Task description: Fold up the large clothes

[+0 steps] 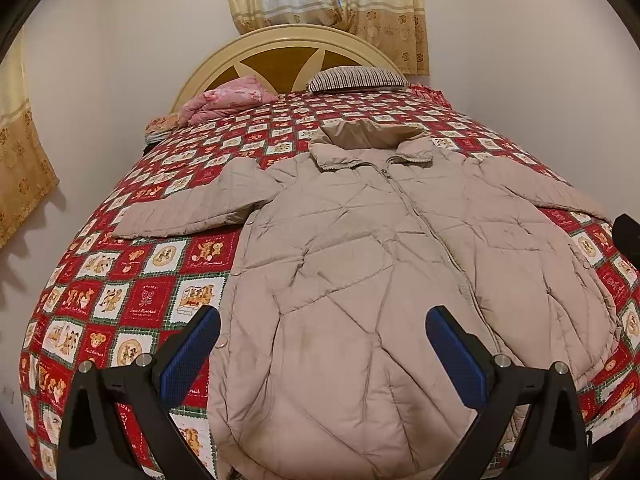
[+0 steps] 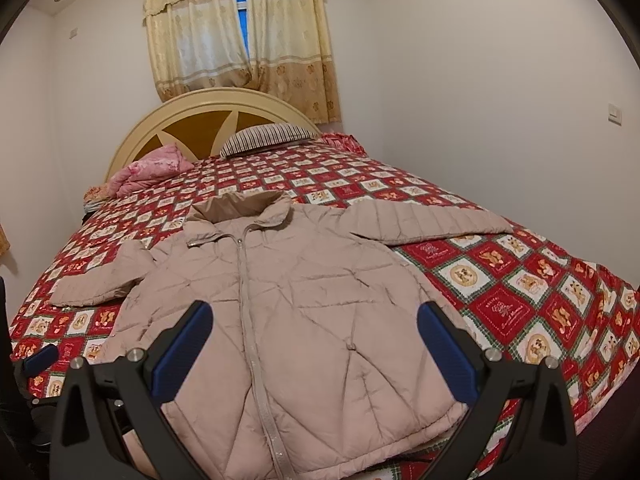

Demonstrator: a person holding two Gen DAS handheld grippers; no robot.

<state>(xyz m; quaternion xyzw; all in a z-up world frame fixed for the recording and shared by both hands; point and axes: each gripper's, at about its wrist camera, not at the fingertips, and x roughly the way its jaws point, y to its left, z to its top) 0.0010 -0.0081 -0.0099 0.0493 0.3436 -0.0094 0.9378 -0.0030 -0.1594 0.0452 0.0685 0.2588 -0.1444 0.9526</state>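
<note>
A bed covered by a red-and-white checked quilt with teddy-bear squares [image 1: 132, 280] fills a white-walled room, its cream arched headboard [image 1: 280, 46] under yellow floral curtains [image 2: 240, 40]. A striped pillow [image 1: 356, 78] and a pink bundled blanket [image 1: 224, 100] lie at the head. The beige quilted zip-up puffer jacket [image 1: 360, 272] lies flat, front up, sleeves spread. The left hand-held gripper [image 1: 322, 342] and right hand-held gripper [image 2: 314, 334] hover wide apart, holding nothing. Only the right view shows a wall switch [image 2: 615, 113].

Home bedroom: bed [image 2: 500, 280], headboard [image 2: 192, 120], curtains [image 2: 240, 48].
</note>
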